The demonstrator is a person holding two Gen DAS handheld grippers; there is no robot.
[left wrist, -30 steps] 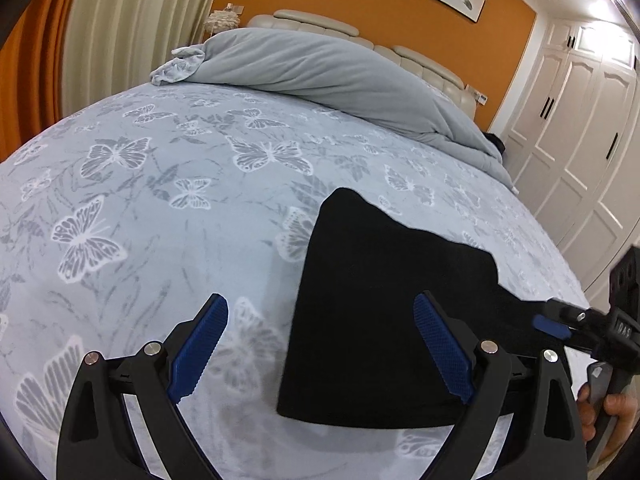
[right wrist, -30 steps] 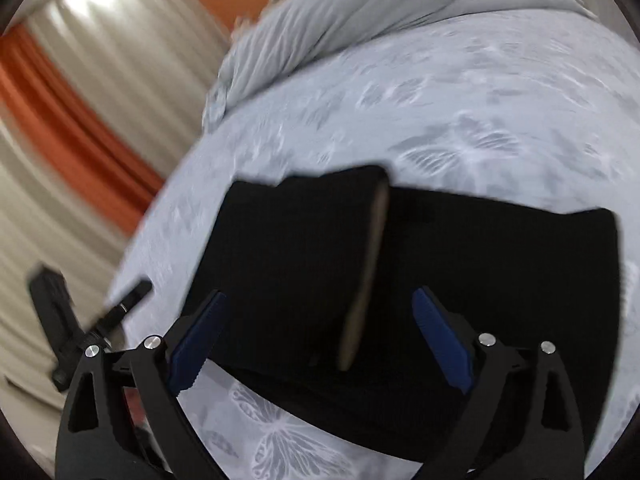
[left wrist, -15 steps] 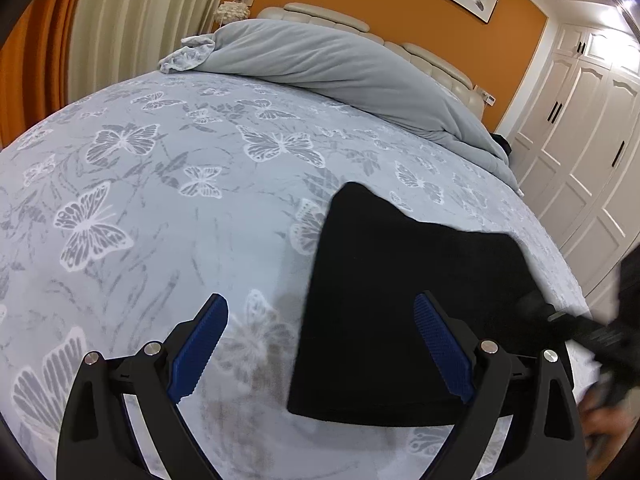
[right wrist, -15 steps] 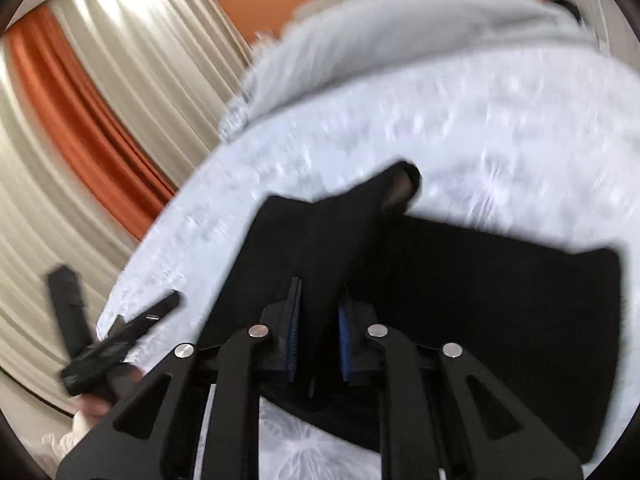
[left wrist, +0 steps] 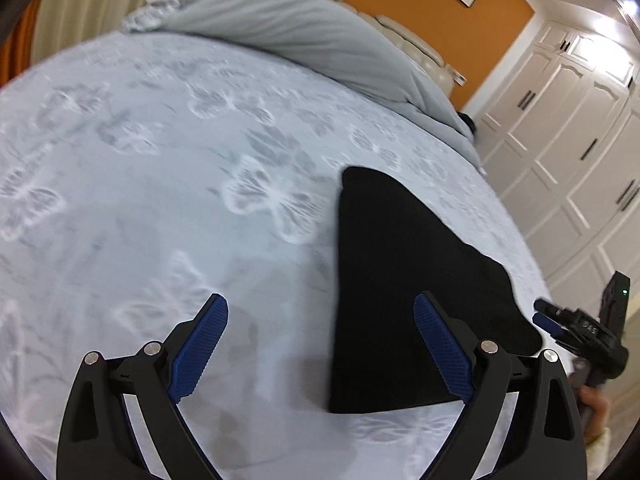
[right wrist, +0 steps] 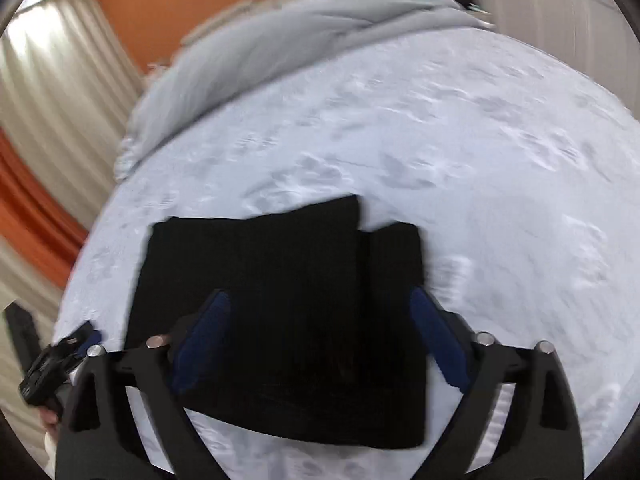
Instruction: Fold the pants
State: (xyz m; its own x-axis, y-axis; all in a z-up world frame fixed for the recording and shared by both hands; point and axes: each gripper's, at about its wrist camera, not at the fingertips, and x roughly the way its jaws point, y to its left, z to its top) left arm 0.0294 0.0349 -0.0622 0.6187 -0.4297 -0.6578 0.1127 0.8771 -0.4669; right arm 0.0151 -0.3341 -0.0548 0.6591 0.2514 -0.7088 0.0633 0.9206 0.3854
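Half a second ago the right tool (right wrist: 316, 340) was clenched on a raised fold of the black pants (right wrist: 288, 312); its jaws are now opening, stand wide apart, and the fold has dropped flat. Both views have shifted slightly since then, with blur across the bedding.

Right wrist view, near to far:
- Right tool, lower centre of frame: released, blue pads (right wrist: 436, 340) on either side above the pants, not pressing on the cloth.
- Pants, centre to lower centre: folded into a roughly rectangular black stack lying on the bed (right wrist: 500, 160); an upper layer covers the left and middle, a narrower lower layer shows along the right edge.
- Left tool (right wrist: 60, 356), lower left edge of frame: held beside the pants; state not readable in this view.
- Grey duvet (right wrist: 300, 40), upper centre, bunched along the far end of the bed.
- Cream and orange curtains (right wrist: 48, 120), left edge.

Left wrist view, near to far:
- Left tool (left wrist: 320, 344), bottom of frame: released, jaws wide, nothing between them; the left pad over bare butterfly-print sheet, the right pad over the pants.
- Pants (left wrist: 400, 300), right of centre, flat on the bed (left wrist: 160, 160).
- Right tool (left wrist: 576, 332), lower right edge, just beside the pants' right corner, a hand (left wrist: 596, 404) below it.
- Duvet (left wrist: 320, 40), upper centre.
- White wardrobe doors (left wrist: 568, 140), right; orange wall (left wrist: 440, 0), top.
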